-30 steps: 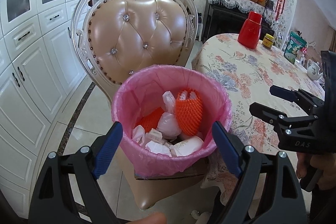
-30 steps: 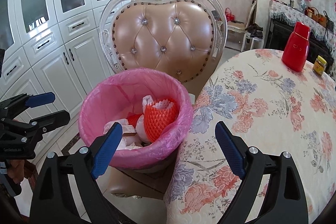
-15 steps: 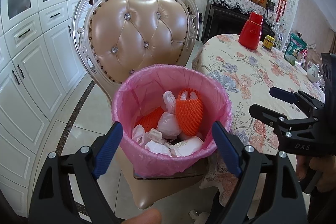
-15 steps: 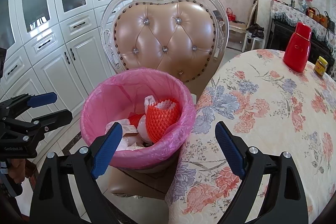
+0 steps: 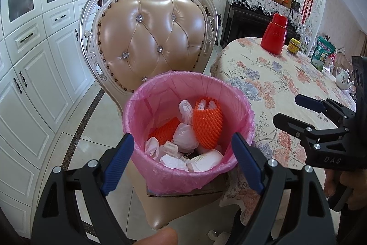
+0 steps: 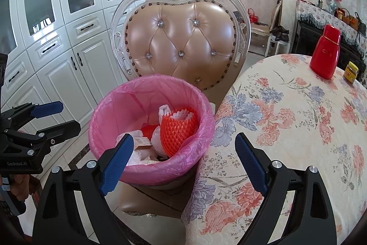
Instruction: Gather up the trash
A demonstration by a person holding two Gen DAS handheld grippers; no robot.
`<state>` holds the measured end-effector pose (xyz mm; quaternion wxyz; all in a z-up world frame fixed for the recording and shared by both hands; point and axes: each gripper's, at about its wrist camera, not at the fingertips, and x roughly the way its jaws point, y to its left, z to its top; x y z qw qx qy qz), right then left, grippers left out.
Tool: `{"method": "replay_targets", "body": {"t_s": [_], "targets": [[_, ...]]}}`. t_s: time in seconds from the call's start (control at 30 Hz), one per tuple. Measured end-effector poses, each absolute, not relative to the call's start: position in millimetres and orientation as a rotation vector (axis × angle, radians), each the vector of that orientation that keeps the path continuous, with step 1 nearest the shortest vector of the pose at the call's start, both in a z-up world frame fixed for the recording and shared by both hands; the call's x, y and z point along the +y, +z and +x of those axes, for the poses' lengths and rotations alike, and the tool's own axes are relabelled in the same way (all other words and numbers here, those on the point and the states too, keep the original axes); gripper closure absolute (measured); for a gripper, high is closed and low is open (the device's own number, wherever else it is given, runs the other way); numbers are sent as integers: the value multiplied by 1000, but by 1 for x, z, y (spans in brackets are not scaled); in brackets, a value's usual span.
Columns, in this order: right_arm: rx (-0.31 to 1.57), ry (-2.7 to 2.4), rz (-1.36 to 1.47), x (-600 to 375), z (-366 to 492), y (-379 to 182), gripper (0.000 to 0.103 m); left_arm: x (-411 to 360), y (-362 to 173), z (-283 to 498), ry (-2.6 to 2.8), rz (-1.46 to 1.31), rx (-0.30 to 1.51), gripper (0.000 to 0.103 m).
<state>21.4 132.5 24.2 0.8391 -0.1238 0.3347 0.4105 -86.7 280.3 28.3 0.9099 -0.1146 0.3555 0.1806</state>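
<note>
My left wrist view looks forward and down along its tongs (image 5: 183, 157) at close range into the pink-lined round waste bin (image 5: 160, 178) on the tufted beige leather chair (image 5: 151, 38), with the other tongs (image 5: 296, 111) entering from the right edge. My right wrist view faces the same way from slightly further right (also angled downward), its tongs (image 6: 183, 157) straddling the bin (image 6: 146, 173) and the floral-clothed surface (image 6: 286, 130). Both views share bin, chair, surface and tall red plastic bottle (image 5: 274, 35).
</note>
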Motion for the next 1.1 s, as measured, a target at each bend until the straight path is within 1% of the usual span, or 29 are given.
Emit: {"method": "replay_targets", "body": {"t_s": [0.43,0.67,1.1], "targets": [[710,868,-260,132,21,25,18,281,28,-86,371,-238,737,19],[714,874,-259,131,22,24,18,280,26,-85,382,-229,747,15],[715,873,-257,132,23,22,18,281,24,-85,387,-234,752,15]]}}
